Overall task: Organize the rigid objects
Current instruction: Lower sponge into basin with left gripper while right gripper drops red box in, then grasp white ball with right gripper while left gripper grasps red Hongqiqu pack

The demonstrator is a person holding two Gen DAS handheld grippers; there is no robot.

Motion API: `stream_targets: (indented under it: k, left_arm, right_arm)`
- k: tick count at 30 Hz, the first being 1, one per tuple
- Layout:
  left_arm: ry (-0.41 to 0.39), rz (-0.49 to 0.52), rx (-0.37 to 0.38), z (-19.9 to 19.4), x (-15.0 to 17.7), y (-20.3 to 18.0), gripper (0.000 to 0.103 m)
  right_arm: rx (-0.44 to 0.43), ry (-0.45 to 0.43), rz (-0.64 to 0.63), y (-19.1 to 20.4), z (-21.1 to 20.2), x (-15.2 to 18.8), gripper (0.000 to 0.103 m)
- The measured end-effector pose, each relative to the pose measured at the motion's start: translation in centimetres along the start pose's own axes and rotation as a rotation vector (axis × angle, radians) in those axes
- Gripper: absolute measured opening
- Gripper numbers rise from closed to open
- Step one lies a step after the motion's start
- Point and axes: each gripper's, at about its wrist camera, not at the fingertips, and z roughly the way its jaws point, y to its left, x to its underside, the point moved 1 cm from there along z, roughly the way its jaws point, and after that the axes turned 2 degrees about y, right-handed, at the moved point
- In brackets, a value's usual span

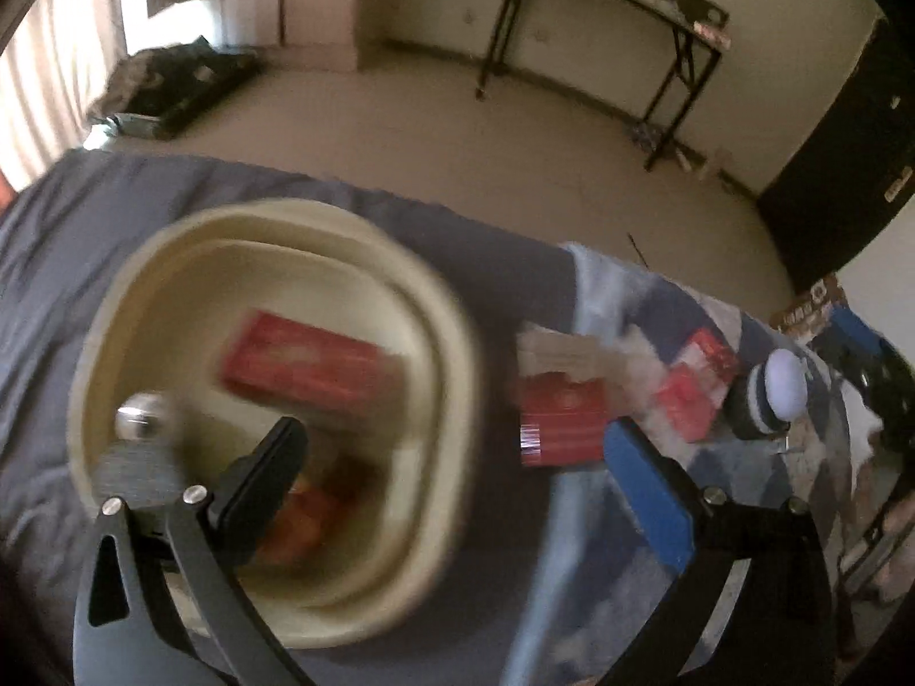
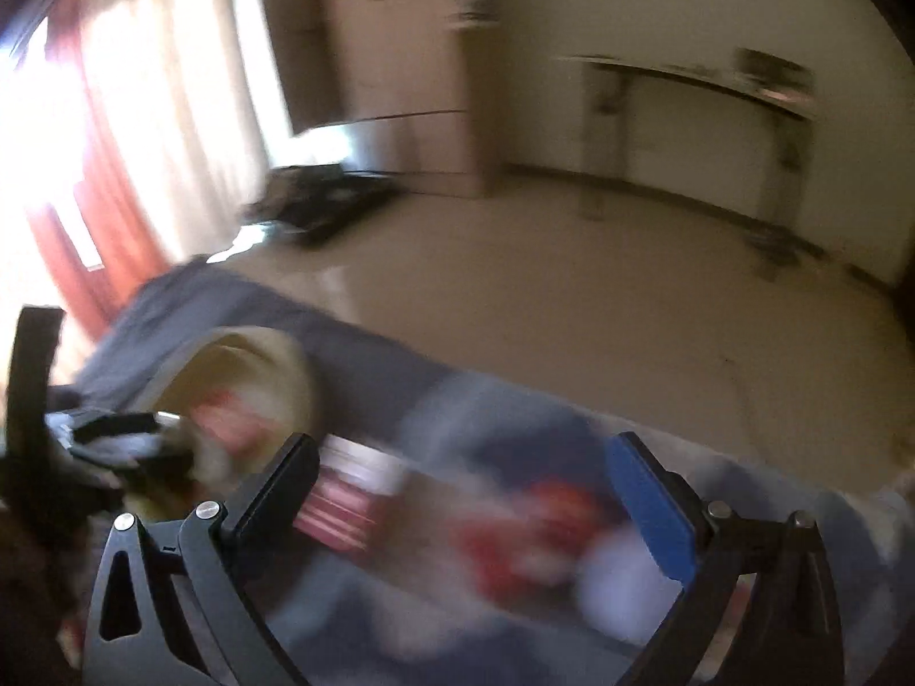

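Note:
A cream basin (image 1: 452,343) sits on a grey-blue cloth and holds a red box (image 1: 309,366), a shiny metal object (image 1: 140,414) and something orange-red low down. My left gripper (image 1: 457,446) is open and empty, its left finger over the basin. Right of the basin lie a red box with a white lid (image 1: 563,417), more red packets (image 1: 695,394) and a dark jar with a white cap (image 1: 769,394). My right gripper (image 2: 469,457) is open and empty above blurred red boxes (image 2: 514,543). The basin (image 2: 297,377) shows at its left.
A patterned blue-white cloth (image 1: 629,297) covers the right part of the surface. Beyond its far edge is bare floor, a black folding table (image 1: 606,28) against the wall and a dark heap (image 1: 171,86). Red curtains (image 2: 103,171) hang left. The right wrist view is blurred.

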Motion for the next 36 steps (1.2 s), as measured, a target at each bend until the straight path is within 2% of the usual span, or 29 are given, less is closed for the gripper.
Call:
stream_targets:
  k: [1,3,7,10,12,15,21,23,25,26,27,28,29,30,31,33,36]
  left_arm:
    - [0.022,0.001,0.005,1.0,-0.3,-1.1,0.103]
    - [0.044,0.007,-0.008,2.8,-0.4,-3.8,0.103]
    - [0.061,0.068,-0.047,6.0,-0.1,-7.6,0.103]
    - [0.088,0.059,-0.027,7.4,-0.3,-8.8,0.103]
    - [0.110,0.077,-0.038,8.0,-0.1,-9.3,0.103]
    - [0.119,0.086,-0.100,8.9,0.2,-8.8,0.103]
    - [0.129,0.054,-0.048,10.6,0.5,-7.6,0.103]
    - [0.119,0.056,-0.039,10.9,0.4,-7.8,0.102]
    - [0.094,0.064,-0.031,10.9,0.3,-7.8,0.100]
    - [0.090,0.062,-0.029,11.0,0.2,-7.9,0.095]
    - [0.089,0.063,-0.021,11.1,0.2,-7.9,0.082]
    - [0.090,0.073,-0.017,11.3,0.1,-7.9,0.077]
    - [0.097,0.082,-0.007,11.6,0.1,-8.2,0.075]
    - [0.138,0.074,0.025,12.4,0.2,-8.2,0.073]
    - [0.161,0.070,0.017,13.1,0.3,-8.2,0.069]
    - [0.126,0.116,-0.016,13.0,0.6,-8.8,0.058]
    - [0.117,0.094,0.024,12.6,0.7,-8.8,0.058]
  right_arm:
    - [0.049,0.008,0.027,-2.2,-0.6,1.5,0.103]
    - [0.072,0.021,0.056,-4.4,-1.3,3.5,0.103]
    - [0.052,0.050,0.102,-6.1,-1.6,5.6,0.103]
    - [0.024,0.069,0.147,-7.0,-0.9,5.9,0.103]
    - [0.014,0.087,0.129,-7.5,-0.6,5.9,0.103]
    - [-0.023,0.113,0.116,-8.4,-0.6,5.0,0.103]
    - [0.023,0.123,0.043,-7.6,2.3,4.9,0.102]
    - [0.029,0.122,0.027,-7.4,2.8,4.8,0.090]
    - [0.041,0.129,0.010,-7.2,3.3,4.9,0.085]
    - [0.050,0.124,-0.001,-7.2,3.7,5.0,0.083]
    - [0.055,0.119,-0.007,-7.2,4.2,5.1,0.081]
    - [0.059,0.118,-0.005,-7.3,4.3,5.1,0.079]
    - [0.061,0.117,0.001,-7.5,4.4,5.0,0.078]
    - [0.060,0.115,0.000,-7.6,4.4,5.0,0.075]
    - [0.067,0.111,0.003,-7.8,4.4,5.0,0.069]
    - [0.057,0.104,0.012,-8.2,4.2,5.0,0.065]
    - [0.030,0.070,0.027,-8.6,3.4,4.8,0.058]
